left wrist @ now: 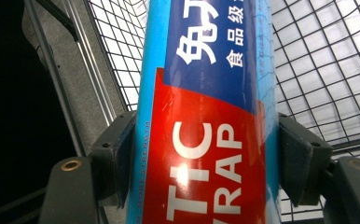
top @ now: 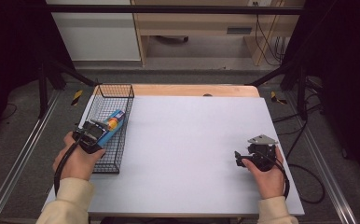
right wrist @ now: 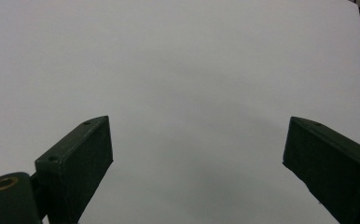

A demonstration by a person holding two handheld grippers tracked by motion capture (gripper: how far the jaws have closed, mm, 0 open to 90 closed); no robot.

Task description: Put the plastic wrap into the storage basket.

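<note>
A long blue and red box of plastic wrap [top: 111,125] [left wrist: 206,116] lies inside the black wire basket [top: 121,91] at the table's left edge. My left gripper [top: 95,132] [left wrist: 206,158] is shut on the box's near end, one black jaw pressed on each side. At the right of the white table top, a hand holds my right gripper [top: 240,157] [right wrist: 197,158] low over the bare surface. Its jaws stand wide apart with nothing between them.
The wire basket [left wrist: 318,60] takes up the left strip of the white table [top: 192,149]. A wooden strip [top: 192,89] edges the far side. Black frame legs and cables stand on the floor at both sides.
</note>
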